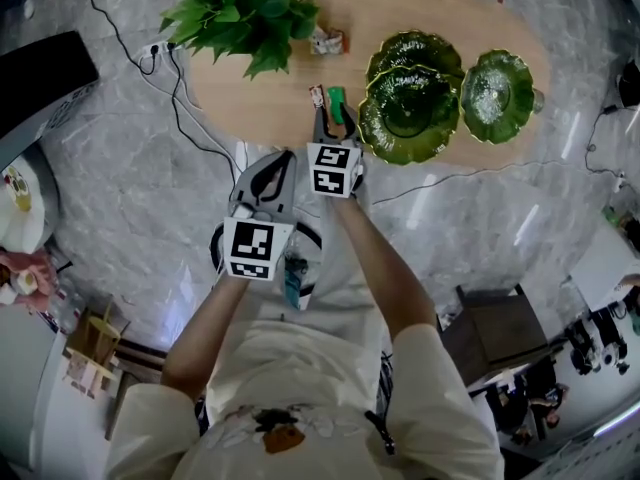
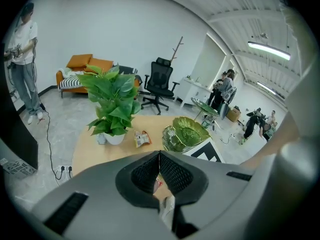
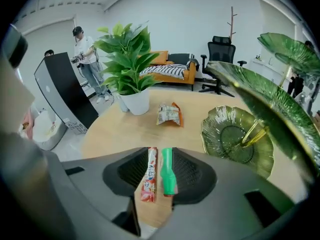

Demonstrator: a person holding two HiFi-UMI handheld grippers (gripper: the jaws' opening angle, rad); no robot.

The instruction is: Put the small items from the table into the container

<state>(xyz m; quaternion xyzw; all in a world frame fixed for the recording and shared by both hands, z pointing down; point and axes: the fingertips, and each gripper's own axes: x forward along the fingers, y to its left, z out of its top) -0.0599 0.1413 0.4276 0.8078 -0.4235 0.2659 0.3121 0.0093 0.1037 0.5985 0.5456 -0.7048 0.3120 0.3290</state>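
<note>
The right tongs stand spread and tipped down over the near edge of the worktop, pinching nothing. The left tongs are pressed together at the tips and empty, hanging off the worktop's edge close to the person's body.

The worktop is a pale oval of wood. At its far left stands a potted plant, and to the right are the green leaf-shaped dishes, which I take to be the container. They look stacked on a stand, and the lowest one lies open to the right of the right tongs and a little beyond them. A crumpled snack packet lies between plant and dishes, well apart from either pair of tongs.

What matters is at the near edge. A red sachet and a green tube lie side by side on the wood, right between the open jaws. Their long axes run the same way the tongs point, the sachet nearer the left jaw and the tube nearer the right. The right hand is plainly the closer one. From here I'd judge that closing would catch them across their narrow width, perhaps both at once, and the carry to the dish is a short swing to the right
</note>
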